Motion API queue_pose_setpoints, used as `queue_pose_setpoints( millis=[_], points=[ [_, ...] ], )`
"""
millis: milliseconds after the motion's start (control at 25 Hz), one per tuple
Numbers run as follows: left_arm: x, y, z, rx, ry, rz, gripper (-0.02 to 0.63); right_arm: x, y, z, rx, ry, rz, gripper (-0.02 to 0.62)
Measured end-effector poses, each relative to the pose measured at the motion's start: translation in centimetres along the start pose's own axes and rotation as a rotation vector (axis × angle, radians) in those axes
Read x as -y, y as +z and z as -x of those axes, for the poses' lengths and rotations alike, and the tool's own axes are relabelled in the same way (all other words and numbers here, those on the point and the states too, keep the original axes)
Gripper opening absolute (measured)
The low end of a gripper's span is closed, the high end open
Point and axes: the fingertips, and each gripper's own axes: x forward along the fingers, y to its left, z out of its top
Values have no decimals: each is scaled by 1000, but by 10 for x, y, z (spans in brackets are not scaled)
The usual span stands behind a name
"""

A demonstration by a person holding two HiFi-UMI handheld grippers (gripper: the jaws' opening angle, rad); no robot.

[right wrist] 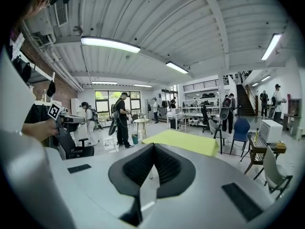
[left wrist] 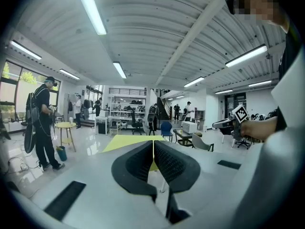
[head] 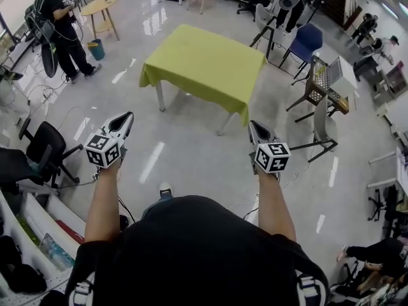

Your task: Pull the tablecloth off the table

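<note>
Your left claw (head: 127,118) and your right claw (head: 253,126) are both pressed together with nothing in them. Each claw's own view shows its two black ribbed pads meeting along a thin seam. You hold them out in front of you, well apart from each other, one to either side of your body, and both point toward the one yellow-green tablecloth (head: 204,61). That tablecloth lies ahead of both claws and well apart from them, with bare glossy floor (head: 185,152) between, and neither claw touches it. It is spread flat over the single surface (head: 160,98), covering the whole top and hanging down on every side you can see, with white legs showing below the hem. In the left gripper view the cloth shows directly behind the closed pads. In the right gripper view it sits just above them and to the right. That makes two claws, one tablecloth and one surface beneath it. One blue chair (head: 307,41) stands beyond the cloth's far right corner, and one person in black (head: 62,24) stands off at the far left.
</note>
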Motion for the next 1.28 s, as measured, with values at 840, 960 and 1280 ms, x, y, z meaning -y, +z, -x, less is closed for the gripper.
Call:
queue_pose_setpoints(
  millis=[840, 960, 1280],
  points=[
    [-189, 8, -65, -39, -30, 25, 29, -40, 51, -151, -31, -64, 14, 17],
    [-209, 11, -66, -39, -31, 32, 28, -43, 60, -161, -30, -77, 15, 17],
    [-252, 8, -63, -39, -32, 34, 28, -50, 67, -184, -18, -118, 0, 17]
  ],
)
